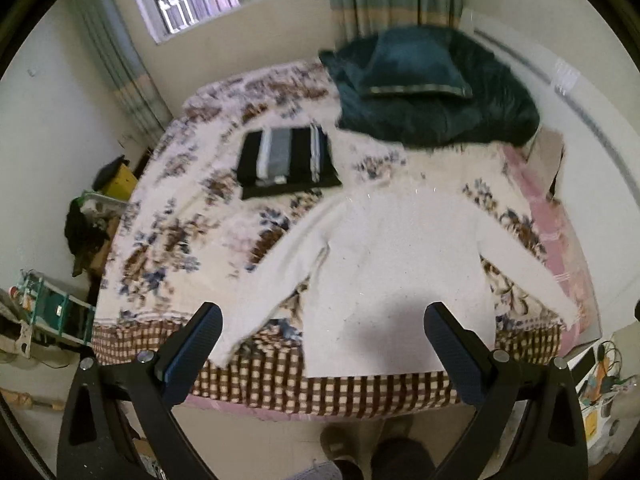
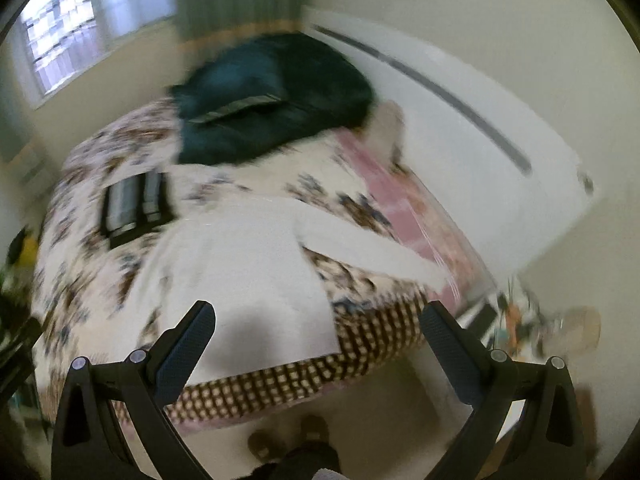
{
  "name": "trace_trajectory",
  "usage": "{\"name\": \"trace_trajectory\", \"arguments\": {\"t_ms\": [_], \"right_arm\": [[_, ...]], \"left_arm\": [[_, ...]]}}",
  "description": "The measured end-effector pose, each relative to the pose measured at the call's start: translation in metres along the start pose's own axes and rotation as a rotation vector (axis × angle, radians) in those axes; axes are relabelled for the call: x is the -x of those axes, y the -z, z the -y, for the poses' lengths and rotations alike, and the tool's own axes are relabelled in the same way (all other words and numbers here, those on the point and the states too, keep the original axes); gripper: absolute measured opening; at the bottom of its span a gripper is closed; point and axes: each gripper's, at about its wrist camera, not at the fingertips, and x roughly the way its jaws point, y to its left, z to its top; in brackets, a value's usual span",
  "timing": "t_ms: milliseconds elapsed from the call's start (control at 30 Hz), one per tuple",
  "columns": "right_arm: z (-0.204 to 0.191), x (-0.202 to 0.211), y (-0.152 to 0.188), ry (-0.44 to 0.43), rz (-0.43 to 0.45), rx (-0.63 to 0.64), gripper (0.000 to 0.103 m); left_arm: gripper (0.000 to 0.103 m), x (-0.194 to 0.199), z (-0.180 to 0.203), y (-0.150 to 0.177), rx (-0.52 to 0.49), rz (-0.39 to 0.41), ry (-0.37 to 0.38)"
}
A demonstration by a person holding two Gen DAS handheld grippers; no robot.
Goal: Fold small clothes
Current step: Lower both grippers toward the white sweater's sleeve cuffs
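Note:
A white long-sleeved top point(image 1: 400, 264) lies flat on the floral bedspread point(image 1: 176, 216), sleeves spread to both sides, hem at the near bed edge. My left gripper point(image 1: 323, 314) hangs open above that hem, nothing between its fingers. In the right wrist view the same top point(image 2: 240, 264) shows blurred, with one sleeve point(image 2: 372, 252) reaching right. My right gripper point(image 2: 318, 314) is open over the hem's right corner and the checked bed edge. A folded black and grey stack point(image 1: 286, 160) sits farther back on the bed.
A dark teal quilt with a pillow point(image 1: 424, 80) fills the far right of the bed. A white headboard or wall panel point(image 2: 460, 128) runs along the right side. Clutter and boxes point(image 1: 52, 312) stand on the floor left. A person's feet point(image 1: 360, 452) stand below the bed edge.

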Motion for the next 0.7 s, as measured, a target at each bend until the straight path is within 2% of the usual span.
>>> {"name": "trace_trajectory", "arguments": {"t_ms": [133,233,333,433,533,600,667,700], "right_arm": [[0.055,-0.108,-0.002,0.066,-0.09,-0.121,0.103],[0.107,-0.207,-0.003,0.119,-0.165,-0.213,0.103],[0.15,-0.288,0.0,0.149,-0.228,-0.305,0.103],[0.202,-0.383,0.013,0.158,-0.321,-0.445,0.103],[0.241,-0.455,0.034,0.152,-0.38,-0.579,0.102],[0.258,-0.488,0.046,0.156,-0.382,-0.665,0.091],[0.274,-0.515,0.056,0.135,-0.361,-0.738,0.084],[0.284,-0.53,0.06,0.137,-0.355,-0.777,0.084]], "left_arm": [[0.103,-0.075,0.034,-0.009,-0.007,-0.076,-0.021],[0.103,-0.135,0.064,-0.016,-0.013,-0.12,-0.057],[0.103,-0.204,0.097,-0.019,-0.025,-0.196,-0.1],[0.103,-0.262,0.12,-0.01,-0.03,-0.291,-0.1],[0.103,-0.325,0.148,0.005,-0.076,-0.38,-0.117],[0.103,-0.361,0.166,0.014,-0.141,-0.389,-0.171],[0.103,-0.39,0.175,0.021,-0.138,-0.423,-0.184],[0.103,-0.402,0.175,0.022,-0.115,-0.443,-0.189]]}}
